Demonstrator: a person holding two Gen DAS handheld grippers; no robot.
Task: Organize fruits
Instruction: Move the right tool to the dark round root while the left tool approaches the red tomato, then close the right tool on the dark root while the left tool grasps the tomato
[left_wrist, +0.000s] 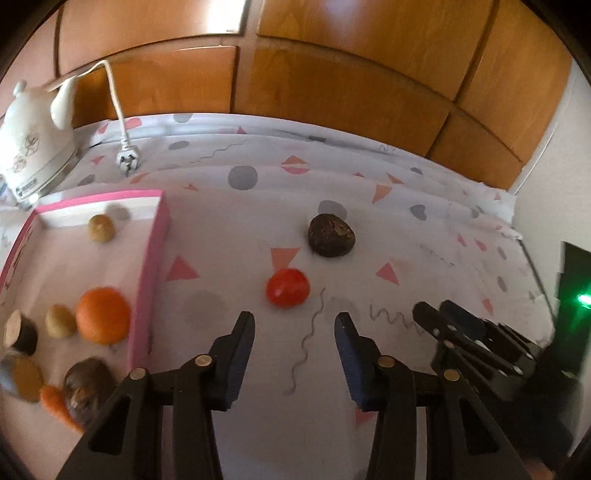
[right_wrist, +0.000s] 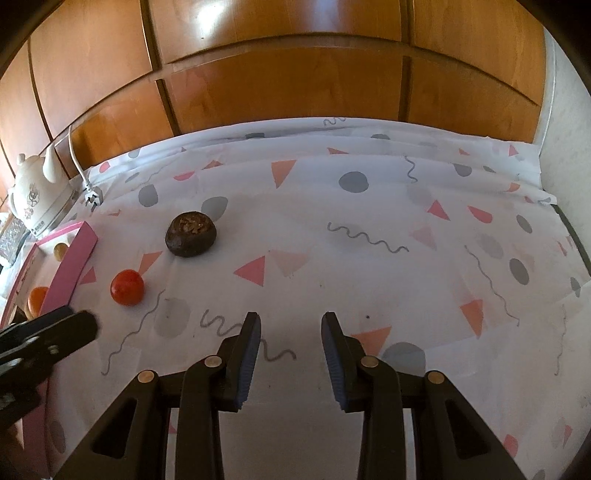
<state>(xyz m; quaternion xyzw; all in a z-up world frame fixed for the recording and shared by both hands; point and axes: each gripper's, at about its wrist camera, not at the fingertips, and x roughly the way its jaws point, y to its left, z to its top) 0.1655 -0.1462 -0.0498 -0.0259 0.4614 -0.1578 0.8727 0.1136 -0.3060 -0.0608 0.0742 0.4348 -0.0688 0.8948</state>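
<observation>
A red tomato (left_wrist: 287, 288) lies on the patterned cloth just ahead of my open, empty left gripper (left_wrist: 294, 325). A dark brown round fruit (left_wrist: 331, 235) lies farther back. A pink-rimmed tray (left_wrist: 147, 273) at the left holds an orange (left_wrist: 103, 315), two small potatoes (left_wrist: 60, 320), a carrot (left_wrist: 55, 406) and several other pieces. In the right wrist view my right gripper (right_wrist: 290, 326) is open and empty over bare cloth, with the tomato (right_wrist: 127, 287) and the brown fruit (right_wrist: 191, 233) to its left. The right gripper (left_wrist: 439, 314) also shows in the left wrist view.
A white kettle (left_wrist: 33, 147) with its cord and plug (left_wrist: 127, 160) stands at the back left. Wooden cabinet doors (left_wrist: 332, 74) rise behind the table. The table's right edge (right_wrist: 569, 229) drops off near a white wall.
</observation>
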